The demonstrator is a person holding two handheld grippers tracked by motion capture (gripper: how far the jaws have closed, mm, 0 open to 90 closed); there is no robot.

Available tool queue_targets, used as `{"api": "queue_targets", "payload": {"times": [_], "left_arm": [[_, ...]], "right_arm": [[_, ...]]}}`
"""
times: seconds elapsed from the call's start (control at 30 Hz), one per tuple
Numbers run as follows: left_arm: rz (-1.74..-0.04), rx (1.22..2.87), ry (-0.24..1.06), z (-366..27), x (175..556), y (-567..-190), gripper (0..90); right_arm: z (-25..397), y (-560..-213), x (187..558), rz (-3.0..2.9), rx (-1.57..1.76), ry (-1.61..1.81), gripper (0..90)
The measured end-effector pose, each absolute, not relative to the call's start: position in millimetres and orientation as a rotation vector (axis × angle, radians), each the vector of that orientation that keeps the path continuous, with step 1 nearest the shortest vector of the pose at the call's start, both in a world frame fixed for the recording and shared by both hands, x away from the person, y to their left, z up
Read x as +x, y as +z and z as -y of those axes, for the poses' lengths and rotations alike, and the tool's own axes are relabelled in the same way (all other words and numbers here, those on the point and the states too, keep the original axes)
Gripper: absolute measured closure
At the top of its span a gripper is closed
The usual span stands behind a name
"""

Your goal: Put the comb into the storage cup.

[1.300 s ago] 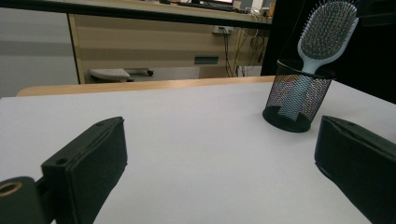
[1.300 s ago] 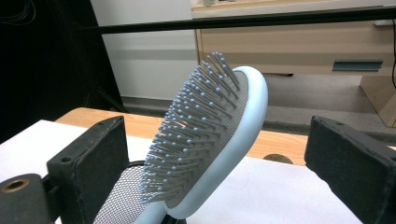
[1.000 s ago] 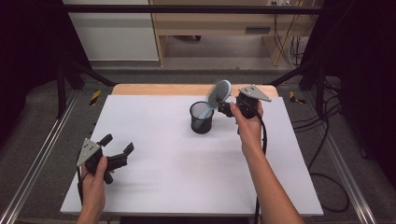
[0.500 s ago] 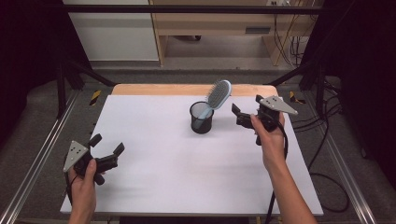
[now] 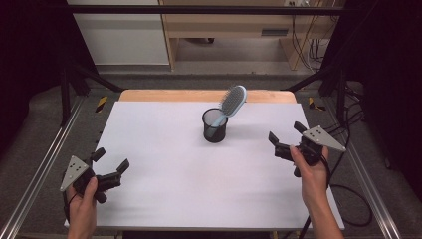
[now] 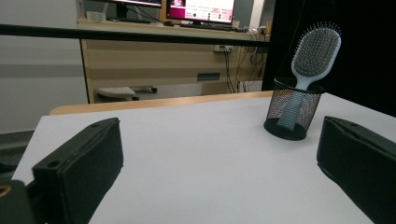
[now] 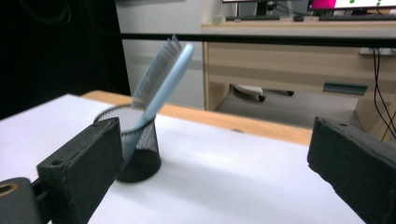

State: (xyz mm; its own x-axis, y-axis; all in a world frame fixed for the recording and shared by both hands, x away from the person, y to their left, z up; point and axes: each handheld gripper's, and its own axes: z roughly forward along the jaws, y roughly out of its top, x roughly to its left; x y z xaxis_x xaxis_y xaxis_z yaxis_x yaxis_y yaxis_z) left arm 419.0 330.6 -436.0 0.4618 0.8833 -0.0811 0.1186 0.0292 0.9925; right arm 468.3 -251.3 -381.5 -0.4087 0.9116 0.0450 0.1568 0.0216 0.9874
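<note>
Both tools, the left tool (image 5: 110, 165) at 8 o'clock and the right tool (image 5: 287, 138) at 3 o'clock, are spread and empty, while the hairbrush (image 5: 230, 105) stands tilted in the mesh cup (image 5: 215, 127) near the table's (image 5: 164, 149) 12 o'clock edge.

Black fingers (image 6: 79, 163), grey three-cornered plates (image 5: 72, 172)

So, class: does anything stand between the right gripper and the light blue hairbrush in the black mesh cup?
Nothing visible: bare white table lies between the right gripper and the light blue hairbrush in its black mesh cup.
</note>
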Motion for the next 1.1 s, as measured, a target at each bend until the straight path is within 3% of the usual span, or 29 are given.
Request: {"api": "queue_targets", "payload": {"times": [0.5,1.1], "left_arm": [[-0.943,1.425,0.767,-334,422,-436,0.7],[-0.855,1.437,0.751,-329,420,-434,0.7]], "right_arm": [[264,-435,449,-1.683,1.098,1.428,4.6],[256,-457,444,-1.729,1.016,1.467,3.9]]}}
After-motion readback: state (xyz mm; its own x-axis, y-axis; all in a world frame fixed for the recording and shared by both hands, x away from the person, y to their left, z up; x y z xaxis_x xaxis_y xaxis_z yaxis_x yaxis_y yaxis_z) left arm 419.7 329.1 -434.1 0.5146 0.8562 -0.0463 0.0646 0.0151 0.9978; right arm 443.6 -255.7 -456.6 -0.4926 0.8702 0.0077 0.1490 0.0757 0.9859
